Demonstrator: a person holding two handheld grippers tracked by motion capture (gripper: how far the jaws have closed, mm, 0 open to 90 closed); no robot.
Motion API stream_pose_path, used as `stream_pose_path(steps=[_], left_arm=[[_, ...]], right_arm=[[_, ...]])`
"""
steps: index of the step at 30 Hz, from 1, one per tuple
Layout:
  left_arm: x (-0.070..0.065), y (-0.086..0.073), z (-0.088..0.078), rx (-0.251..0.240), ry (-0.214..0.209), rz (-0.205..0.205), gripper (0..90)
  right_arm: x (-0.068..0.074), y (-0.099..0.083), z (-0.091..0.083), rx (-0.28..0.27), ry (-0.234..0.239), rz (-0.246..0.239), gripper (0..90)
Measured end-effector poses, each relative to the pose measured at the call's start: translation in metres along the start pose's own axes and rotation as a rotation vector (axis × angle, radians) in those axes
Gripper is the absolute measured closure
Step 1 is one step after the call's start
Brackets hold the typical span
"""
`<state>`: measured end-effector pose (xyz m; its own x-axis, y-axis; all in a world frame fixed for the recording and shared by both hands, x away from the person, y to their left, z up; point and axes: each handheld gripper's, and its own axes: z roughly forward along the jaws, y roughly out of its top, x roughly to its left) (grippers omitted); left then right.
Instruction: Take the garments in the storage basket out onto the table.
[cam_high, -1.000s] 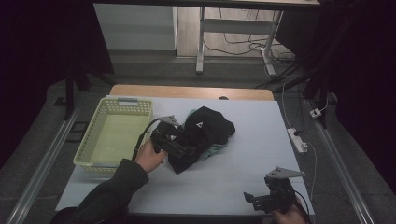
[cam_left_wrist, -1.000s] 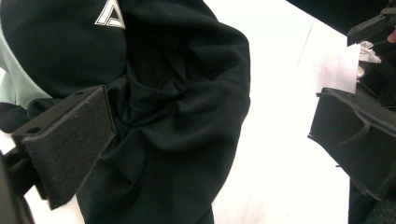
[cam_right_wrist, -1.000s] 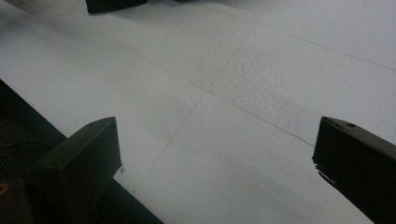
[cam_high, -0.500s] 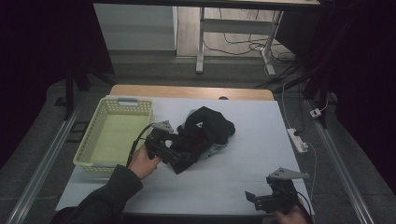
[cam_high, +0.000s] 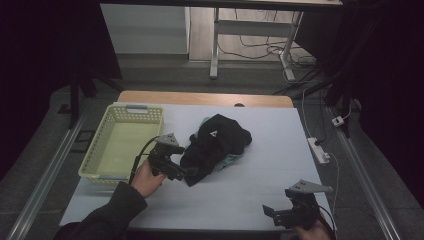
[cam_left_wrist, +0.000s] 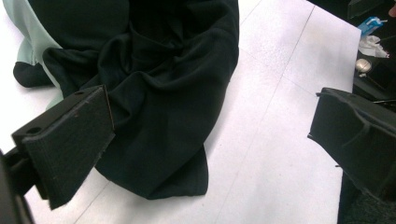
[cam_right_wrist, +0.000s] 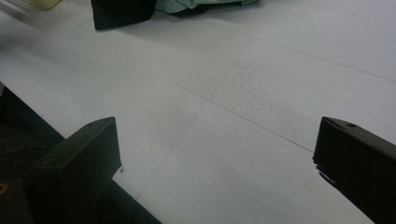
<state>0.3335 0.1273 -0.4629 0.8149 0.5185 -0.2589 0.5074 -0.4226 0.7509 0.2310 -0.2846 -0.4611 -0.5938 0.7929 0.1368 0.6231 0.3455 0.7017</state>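
At the centre of the bench (cam_high: 260, 175) lies a crumpled black garment (cam_high: 216, 145) with a pale green lining showing at its 5 o'clock edge, just to the 3 o'clock side of a yellow plastic basket (cam_high: 105, 150). The left hand-held gripper (cam_high: 176, 171) sits at the garment's 8 o'clock corner; in the left gripper view its jaws stand wide apart, one pad (cam_left_wrist: 70, 140) beside the dark folds (cam_left_wrist: 154, 93), the other over bare bench, nothing held between them. The right hand-held gripper (cam_high: 272, 214) rests well apart at the bench's 5 o'clock corner, jaws spread wide over the bare surface and empty.

The step in hand looks like taking hold of the cloth, perhaps to carry it to the basket. To do it well, the left jaws should straddle a thick fold rather than a single layer, pressing low toward the bench so fabric bunches between the pads before closing. Grabbing near the hem corner risks the rest trailing; a bite closer to the bulk would lift more at once.
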Motion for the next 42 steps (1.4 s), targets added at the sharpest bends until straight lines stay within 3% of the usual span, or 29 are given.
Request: stream_pose_path(steps=[7,16,22,42], left_arm=[[-0.002,-0.007,-0.007,0.001,0.002,-0.007,0.0],[-0.003,-0.019,-0.027,-0.044,-0.009,-0.047,0.0],[-0.006,-0.026,-0.036,-0.039,-0.006,-0.046,0.0],[-0.015,-0.055,-0.064,-0.076,0.028,-0.085,0.0]], right_arm=[[0.0,0.001,0.001,0.006,0.009,-0.008,0.6],[0.0,0.001,0.001,-0.003,0.017,-0.008,0.6],[0.001,0.002,0.001,0.001,0.019,-0.021,0.1],[0.002,0.003,0.003,0.008,0.024,-0.031,0.0]])
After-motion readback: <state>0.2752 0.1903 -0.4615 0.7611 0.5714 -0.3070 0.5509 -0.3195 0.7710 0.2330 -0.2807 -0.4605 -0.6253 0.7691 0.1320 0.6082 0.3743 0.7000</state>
